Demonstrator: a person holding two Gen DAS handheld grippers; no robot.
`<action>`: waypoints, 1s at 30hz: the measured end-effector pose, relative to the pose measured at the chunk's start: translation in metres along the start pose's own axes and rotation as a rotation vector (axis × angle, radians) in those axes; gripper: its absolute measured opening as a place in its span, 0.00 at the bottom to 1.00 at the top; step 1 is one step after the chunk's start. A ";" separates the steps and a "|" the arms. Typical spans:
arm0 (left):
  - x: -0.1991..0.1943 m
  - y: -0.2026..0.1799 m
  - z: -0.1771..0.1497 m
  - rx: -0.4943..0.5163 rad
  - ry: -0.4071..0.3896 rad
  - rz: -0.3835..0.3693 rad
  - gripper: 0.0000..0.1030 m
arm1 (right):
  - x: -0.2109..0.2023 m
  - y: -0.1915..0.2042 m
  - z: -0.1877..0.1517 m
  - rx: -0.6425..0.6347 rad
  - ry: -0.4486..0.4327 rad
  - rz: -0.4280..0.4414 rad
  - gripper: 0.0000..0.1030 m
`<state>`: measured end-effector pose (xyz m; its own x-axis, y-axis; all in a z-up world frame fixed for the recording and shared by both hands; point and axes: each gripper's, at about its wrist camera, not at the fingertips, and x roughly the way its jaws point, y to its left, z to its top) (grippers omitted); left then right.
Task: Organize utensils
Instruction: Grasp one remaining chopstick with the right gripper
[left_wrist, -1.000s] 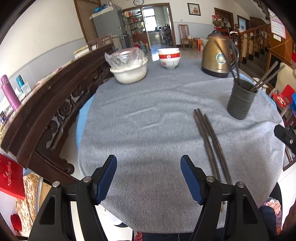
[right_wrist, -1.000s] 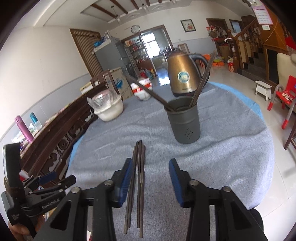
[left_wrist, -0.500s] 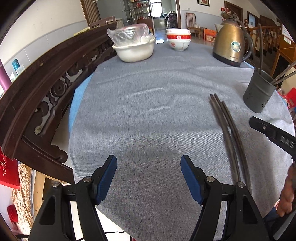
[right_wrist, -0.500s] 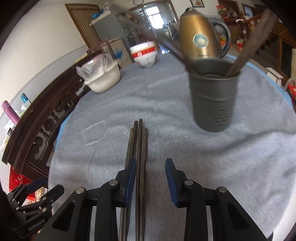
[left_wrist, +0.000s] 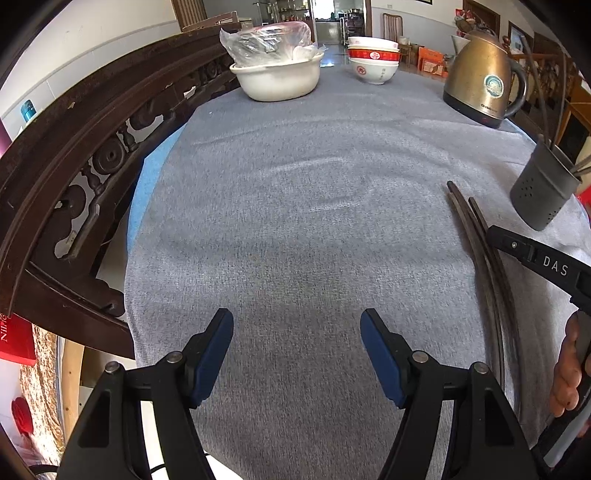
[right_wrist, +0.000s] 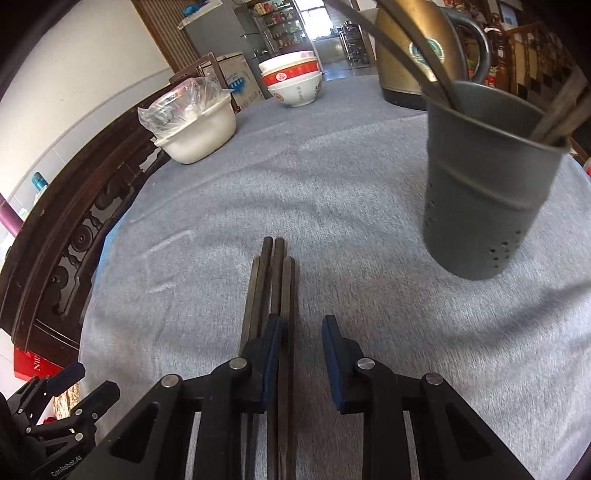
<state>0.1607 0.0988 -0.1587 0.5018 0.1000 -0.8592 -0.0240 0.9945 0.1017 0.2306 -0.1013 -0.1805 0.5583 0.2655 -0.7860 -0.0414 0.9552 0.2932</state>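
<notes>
Several dark chopsticks (right_wrist: 273, 280) lie side by side on the grey tablecloth (right_wrist: 332, 177). My right gripper (right_wrist: 301, 343) is low over their near halves, jaws closing. The rightmost chopstick runs between the pads, against the left one, with a gap to the right pad. The other chopsticks pass under and left of the left finger. A grey perforated holder (right_wrist: 487, 184) with more chopsticks stands just right of it. In the left wrist view my left gripper (left_wrist: 297, 343) is open over bare cloth. The chopsticks (left_wrist: 480, 251) and holder (left_wrist: 543, 195) lie to its right.
A brass kettle (left_wrist: 480, 74), stacked red-and-white bowls (left_wrist: 373, 62) and a white basin holding a plastic bag (left_wrist: 277, 70) stand along the far side. A carved dark wooden seat back (left_wrist: 74, 147) runs along the table's left edge. A hand (left_wrist: 565, 373) shows at the right.
My right gripper has come down and forward over the chopsticks, and its jaws have narrowed around one. My left gripper has sunk toward the cloth and tipped downward, still as wide.
</notes>
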 end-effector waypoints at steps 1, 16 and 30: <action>0.001 -0.001 0.001 0.000 0.002 0.002 0.70 | 0.002 0.000 0.001 0.001 0.004 0.000 0.25; 0.003 -0.015 0.004 0.024 0.015 0.013 0.70 | 0.001 -0.007 -0.002 -0.056 0.042 -0.071 0.18; 0.005 -0.033 0.028 0.039 0.043 -0.123 0.70 | 0.000 -0.023 0.009 -0.011 0.034 -0.075 0.18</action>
<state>0.1884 0.0652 -0.1520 0.4617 -0.0204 -0.8868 0.0690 0.9975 0.0130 0.2389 -0.1243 -0.1819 0.5316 0.1974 -0.8237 -0.0099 0.9738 0.2270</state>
